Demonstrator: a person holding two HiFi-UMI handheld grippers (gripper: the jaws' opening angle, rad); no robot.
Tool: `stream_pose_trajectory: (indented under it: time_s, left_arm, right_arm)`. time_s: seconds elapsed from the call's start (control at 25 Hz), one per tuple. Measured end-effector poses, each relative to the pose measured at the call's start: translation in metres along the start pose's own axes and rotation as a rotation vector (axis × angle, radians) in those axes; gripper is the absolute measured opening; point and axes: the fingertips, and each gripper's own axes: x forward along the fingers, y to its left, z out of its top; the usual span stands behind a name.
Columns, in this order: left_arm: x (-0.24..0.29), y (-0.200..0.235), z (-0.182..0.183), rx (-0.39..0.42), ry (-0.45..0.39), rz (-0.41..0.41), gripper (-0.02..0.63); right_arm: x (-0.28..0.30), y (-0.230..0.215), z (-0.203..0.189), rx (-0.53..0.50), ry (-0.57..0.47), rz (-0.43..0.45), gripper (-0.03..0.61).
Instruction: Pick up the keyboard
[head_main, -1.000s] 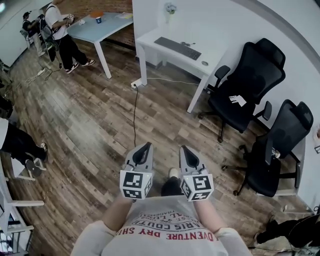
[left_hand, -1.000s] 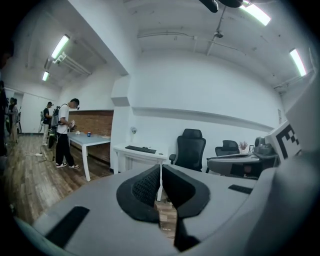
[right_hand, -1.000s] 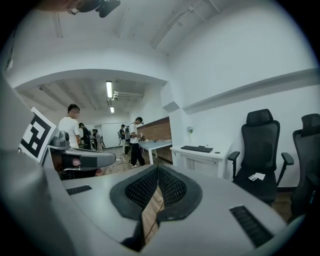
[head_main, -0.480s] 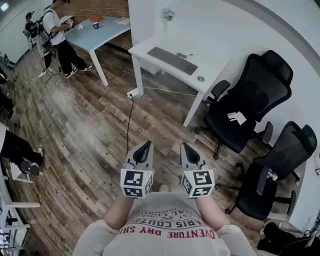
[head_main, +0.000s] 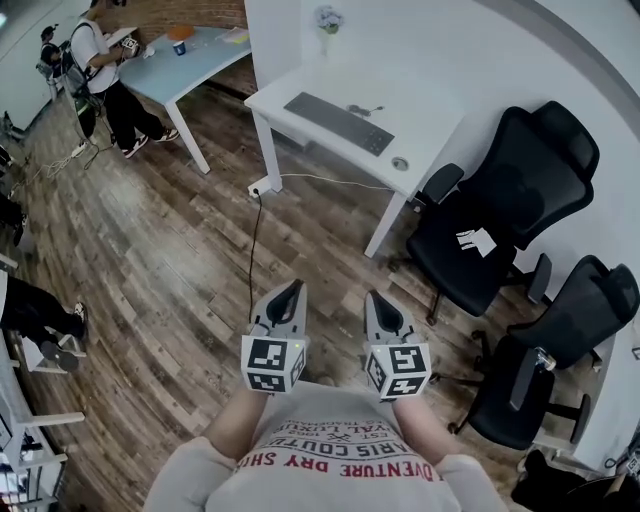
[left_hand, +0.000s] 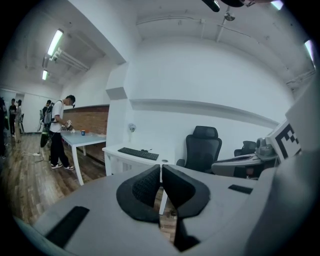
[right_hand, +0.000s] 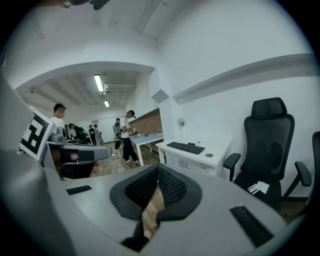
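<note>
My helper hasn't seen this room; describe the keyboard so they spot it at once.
Find the white desk by the black chairs. The keyboard lies on it: long, flat and dark, unlike the small round disc beside it.

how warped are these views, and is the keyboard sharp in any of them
Head view: wide-angle, the wall bows at the right, light is even, and the keyboard is small but sharp. Left gripper view: strong fisheye, black corners, ceiling lights blown out. Right gripper view: same fisheye and black corners, keyboard clear, no motion blur.
</note>
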Motion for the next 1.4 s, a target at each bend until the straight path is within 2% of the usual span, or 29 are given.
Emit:
stream_pose_trajectory:
  time_s: [0.32, 0.56, 0.76, 0.92, 1.12, 1.4]
  left_arm:
    - [0.084, 0.058, 0.024, 0.012, 0.005, -0.09, 0.034]
    - [0.151, 0.14, 0.051, 0.005, 0.009, -0.144, 0.034]
    - [0.189, 0.198, 0.069, 0.057, 0.024, -0.206, 0.034]
    - [0.219, 0.235, 0.075, 0.033, 0.049, -0.234, 0.034]
    - [0.252, 0.263, 0.078, 0.009, 0.056, -0.228, 0.034]
    - [0.324, 0.277, 0.08, 0.022, 0.09, -0.222, 0.034]
  right_arm:
    - [0.09, -0.018, 0.022, 0.008, 0.012, -0.088, 0.025]
    - [0.185, -0.014, 0.052, 0.018, 0.003, -0.157, 0.025]
    - [0.258, 0.006, 0.076, 0.048, -0.001, -0.182, 0.025]
    - [0.303, 0.01, 0.084, 0.058, 0.014, -0.204, 0.025]
    - [0.34, -0.002, 0.087, 0.051, 0.044, -0.214, 0.025]
    - [0.4, -0.048, 0.092, 0.077, 0.053, -0.217, 0.025]
